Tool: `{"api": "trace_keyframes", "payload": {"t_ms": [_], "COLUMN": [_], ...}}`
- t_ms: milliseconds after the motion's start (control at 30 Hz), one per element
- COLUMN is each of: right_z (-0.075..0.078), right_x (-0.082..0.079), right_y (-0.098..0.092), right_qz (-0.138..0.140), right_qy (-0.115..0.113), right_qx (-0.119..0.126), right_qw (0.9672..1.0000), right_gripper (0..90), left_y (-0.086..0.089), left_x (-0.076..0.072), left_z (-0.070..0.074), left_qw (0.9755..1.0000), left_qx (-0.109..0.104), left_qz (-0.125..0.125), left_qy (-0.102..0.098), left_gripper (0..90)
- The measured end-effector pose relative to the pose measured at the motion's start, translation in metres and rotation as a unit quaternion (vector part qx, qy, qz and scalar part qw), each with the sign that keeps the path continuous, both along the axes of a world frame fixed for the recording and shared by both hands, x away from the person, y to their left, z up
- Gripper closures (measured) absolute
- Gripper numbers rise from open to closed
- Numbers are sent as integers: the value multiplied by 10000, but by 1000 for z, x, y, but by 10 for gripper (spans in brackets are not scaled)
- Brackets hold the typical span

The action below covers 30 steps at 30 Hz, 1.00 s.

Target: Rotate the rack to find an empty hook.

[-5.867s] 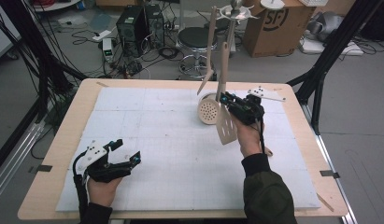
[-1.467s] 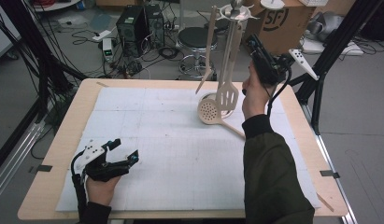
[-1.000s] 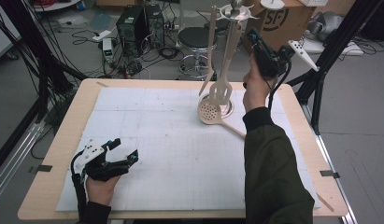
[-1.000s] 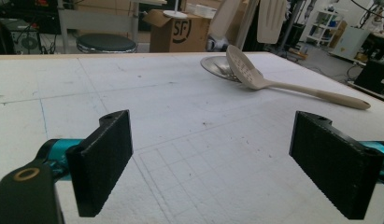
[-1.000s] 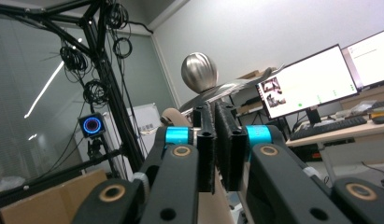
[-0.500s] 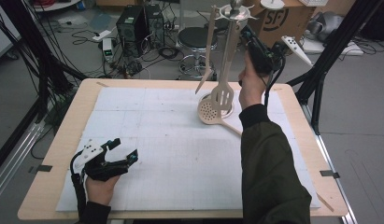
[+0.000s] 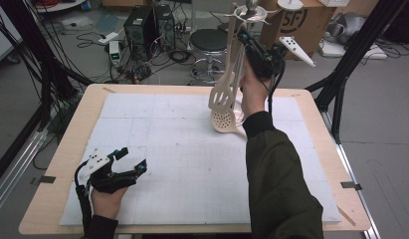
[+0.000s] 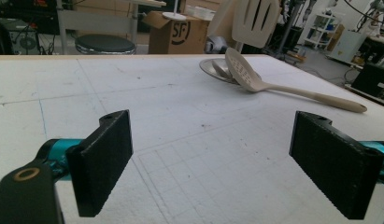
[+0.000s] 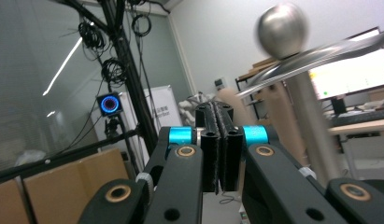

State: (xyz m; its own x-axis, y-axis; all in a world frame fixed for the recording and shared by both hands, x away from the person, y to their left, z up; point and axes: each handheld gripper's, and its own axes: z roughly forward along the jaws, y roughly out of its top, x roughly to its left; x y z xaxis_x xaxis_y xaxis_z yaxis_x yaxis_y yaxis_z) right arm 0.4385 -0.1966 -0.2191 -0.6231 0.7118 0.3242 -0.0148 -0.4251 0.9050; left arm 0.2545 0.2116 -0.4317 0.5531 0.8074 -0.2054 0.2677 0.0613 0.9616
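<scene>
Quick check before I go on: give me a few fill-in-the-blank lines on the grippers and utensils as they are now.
1. The left gripper rests low on the table with its jaws ___.
2. The right gripper, raised by the stand, has its jaws ___.
3. The spoon lying on the table has a bowl dotted with small ___.
4. The slotted spatula has its blade pointing ___.

Missing words: open; shut; holes; down

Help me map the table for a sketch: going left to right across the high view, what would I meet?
Left gripper → slotted spatula hanging from the stand → right gripper → cardboard box.
</scene>
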Motion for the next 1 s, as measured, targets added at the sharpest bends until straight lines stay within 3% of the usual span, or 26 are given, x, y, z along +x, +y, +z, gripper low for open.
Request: {"api": "trace_keyframes", "payload": {"t_ms": [200,300,433,600,767,1000], "right_z": [4,6,7,2,1,-3], "right_x": [-4,-8,-7,3,7,11], "right_y": [5,-5,-25,-45,-52,-57], "right_qz": [-14,-152,-344,-516,-592,-649], "right_qy": [-70,-149,-60,77,68,117], "right_qx": [-15,148,291,236,144,285], "right_qw": [10000,9997,9990,9984,9981,9974], "right_gripper": [897,897,897,897,899,898], "left_y": [1,2,1,1,1,3], "left_x": [-1,-1,-1,-1,-1,-1], "left_z": [0,0,0,0,0,-1], "left_qw": [10000,10000,10000,10000,10000,10000], "left_qx": [-35,-29,-26,-1,18,-2], "left_qz": [10,-13,-20,-2,12,34], "left_qy": [-3,-9,0,0,18,23], "left_gripper": [139,139,139,139,139,139]}}
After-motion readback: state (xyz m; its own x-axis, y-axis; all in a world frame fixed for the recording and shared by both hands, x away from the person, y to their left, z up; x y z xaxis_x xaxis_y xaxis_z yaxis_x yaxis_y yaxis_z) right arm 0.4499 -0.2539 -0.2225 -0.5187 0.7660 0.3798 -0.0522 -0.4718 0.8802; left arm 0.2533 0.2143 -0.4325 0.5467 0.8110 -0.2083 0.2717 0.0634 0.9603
